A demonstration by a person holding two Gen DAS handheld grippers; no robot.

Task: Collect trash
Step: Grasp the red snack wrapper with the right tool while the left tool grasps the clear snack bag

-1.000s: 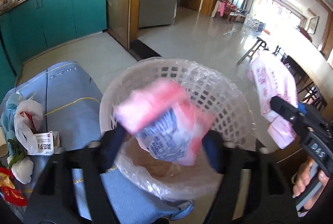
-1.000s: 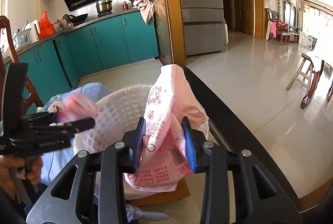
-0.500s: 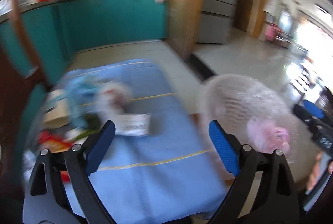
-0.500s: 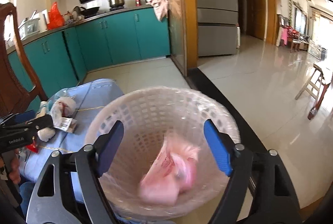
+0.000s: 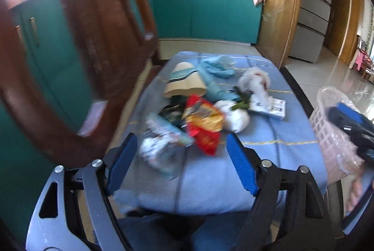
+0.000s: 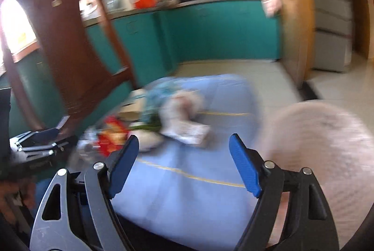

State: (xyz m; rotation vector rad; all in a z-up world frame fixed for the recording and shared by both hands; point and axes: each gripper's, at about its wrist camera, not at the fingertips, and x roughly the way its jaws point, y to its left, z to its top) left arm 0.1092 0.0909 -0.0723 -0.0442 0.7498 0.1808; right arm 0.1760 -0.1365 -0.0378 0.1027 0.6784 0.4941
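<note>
My left gripper (image 5: 181, 167) gapes empty, jaws just narrowing; right gripper (image 6: 183, 165) equally empty; trash pile (image 5: 201, 106) ahead blurred, basket (image 6: 327, 157) cut off rightward

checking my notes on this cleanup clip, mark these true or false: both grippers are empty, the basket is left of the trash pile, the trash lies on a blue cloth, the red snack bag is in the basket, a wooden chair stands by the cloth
1. Both grippers are empty: true. The left gripper and right gripper stand open with nothing between the pads.
2. The basket is left of the trash pile: false. It stands to the right.
3. The trash lies on a blue cloth: true.
4. The red snack bag is in the basket: false. It lies on the cloth.
5. A wooden chair stands by the cloth: true.
</note>
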